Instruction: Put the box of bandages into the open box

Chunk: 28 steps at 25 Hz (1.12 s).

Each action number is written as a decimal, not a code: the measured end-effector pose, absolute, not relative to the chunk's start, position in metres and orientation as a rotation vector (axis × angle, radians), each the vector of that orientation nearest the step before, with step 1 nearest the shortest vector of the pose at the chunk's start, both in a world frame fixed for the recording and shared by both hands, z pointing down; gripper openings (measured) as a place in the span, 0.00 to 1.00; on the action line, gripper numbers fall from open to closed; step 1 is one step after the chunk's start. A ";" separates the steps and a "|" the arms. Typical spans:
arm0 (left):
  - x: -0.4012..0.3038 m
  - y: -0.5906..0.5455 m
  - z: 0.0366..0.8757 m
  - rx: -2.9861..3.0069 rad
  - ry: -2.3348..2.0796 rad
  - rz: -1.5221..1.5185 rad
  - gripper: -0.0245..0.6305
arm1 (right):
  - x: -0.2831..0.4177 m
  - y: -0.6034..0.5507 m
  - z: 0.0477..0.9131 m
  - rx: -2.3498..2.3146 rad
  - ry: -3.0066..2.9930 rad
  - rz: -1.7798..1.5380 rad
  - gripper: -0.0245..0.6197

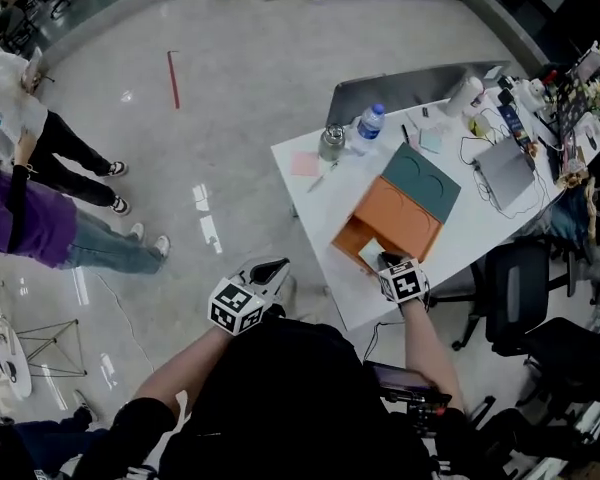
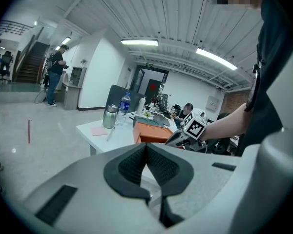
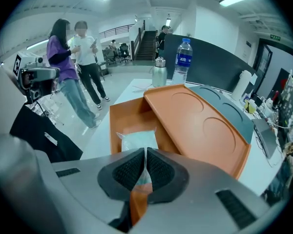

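Observation:
The open orange box (image 1: 388,226) lies on the white table (image 1: 310,203), its teal-backed lid (image 1: 421,179) folded back. In the right gripper view a pale packet in clear wrap, the box of bandages (image 3: 136,140), rests inside the orange box (image 3: 118,123) beside the raised lid (image 3: 195,121). My right gripper (image 3: 145,168) is shut on the near edge of that wrap, at the box's front wall. From the head view the right gripper (image 1: 382,262) sits at the box's near side. My left gripper (image 1: 270,271) hangs off the table to the left, shut and empty (image 2: 146,156).
A steel flask (image 1: 331,143), a water bottle (image 1: 368,124) and a pink note (image 1: 305,163) stand at the table's far end. A laptop (image 1: 506,169) and clutter fill the right side. Office chairs (image 1: 516,290) stand to the right. Two people (image 1: 40,183) stand on the floor at left.

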State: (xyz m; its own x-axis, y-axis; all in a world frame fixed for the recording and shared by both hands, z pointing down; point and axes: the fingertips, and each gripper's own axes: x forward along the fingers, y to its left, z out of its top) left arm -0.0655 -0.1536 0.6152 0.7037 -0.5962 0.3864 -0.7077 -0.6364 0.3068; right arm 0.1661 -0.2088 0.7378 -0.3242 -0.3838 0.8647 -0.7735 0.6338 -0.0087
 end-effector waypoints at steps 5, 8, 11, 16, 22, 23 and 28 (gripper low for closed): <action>-0.066 -0.144 0.616 2.469 -1.014 0.343 0.05 | 0.174 -0.204 0.746 0.892 -1.894 0.526 0.10; -0.069 -0.141 0.617 2.463 -1.025 0.344 0.05 | 0.176 -0.204 0.751 0.890 -1.876 0.524 0.10; -0.070 -0.137 0.616 2.463 -1.016 0.347 0.05 | 0.179 -0.199 0.751 0.899 -1.866 0.550 0.13; -0.074 -0.136 0.611 2.473 -0.991 0.339 0.05 | 0.177 -0.196 0.739 0.939 -1.884 0.574 0.15; -0.063 -0.127 0.611 2.485 -0.994 0.341 0.05 | 0.188 -0.197 0.716 1.029 -1.961 0.582 0.15; -0.061 -0.123 0.612 2.485 -0.994 0.342 0.05 | 0.192 -0.195 0.712 1.048 -1.974 0.586 0.15; -0.052 -0.106 0.610 2.493 -0.974 0.353 0.05 | 0.204 -0.183 0.689 1.168 -2.044 0.601 0.12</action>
